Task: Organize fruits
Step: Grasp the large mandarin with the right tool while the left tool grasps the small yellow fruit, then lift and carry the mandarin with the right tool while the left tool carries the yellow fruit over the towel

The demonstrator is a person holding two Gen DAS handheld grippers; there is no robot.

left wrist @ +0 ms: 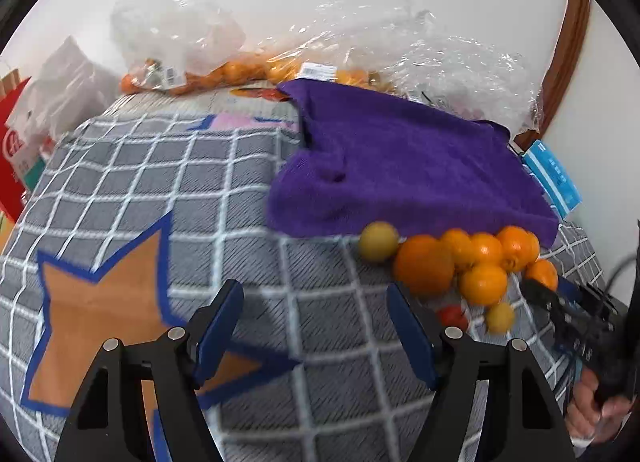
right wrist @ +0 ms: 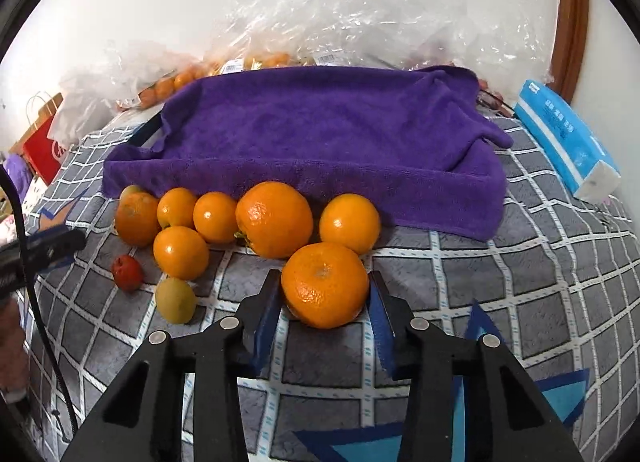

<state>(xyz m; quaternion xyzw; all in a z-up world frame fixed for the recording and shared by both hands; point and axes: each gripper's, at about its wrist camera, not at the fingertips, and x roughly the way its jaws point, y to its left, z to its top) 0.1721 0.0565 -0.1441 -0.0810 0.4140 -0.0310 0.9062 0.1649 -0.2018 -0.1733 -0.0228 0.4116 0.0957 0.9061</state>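
While the grey checked blanket with white grid lines and star shapes (right wrist: 520, 262) spreads across the whole surface, a rumpled purple terry towel (right wrist: 320, 133) lies on its far part, with crinkled clear plastic bags of oranges (right wrist: 320, 13) piled behind it against the wall. To the right sits a blue-and-white pack of tissues (right wrist: 568, 141). Along the towel's near edge clusters a group of loose oranges (right wrist: 274, 217), with a small yellowish fruit (right wrist: 176, 300) and a small red fruit (right wrist: 127, 272) near them on the left. Nearest of all, one round orange mandarin (right wrist: 325, 285) rests on the blanket between the right gripper (right wrist: 325, 294) fingers, which stand spread on either side, close to it; whether they touch it I cannot tell. The left gripper (left wrist: 316, 318) hangs over bare blanket, its fingers wide apart with nothing between them.
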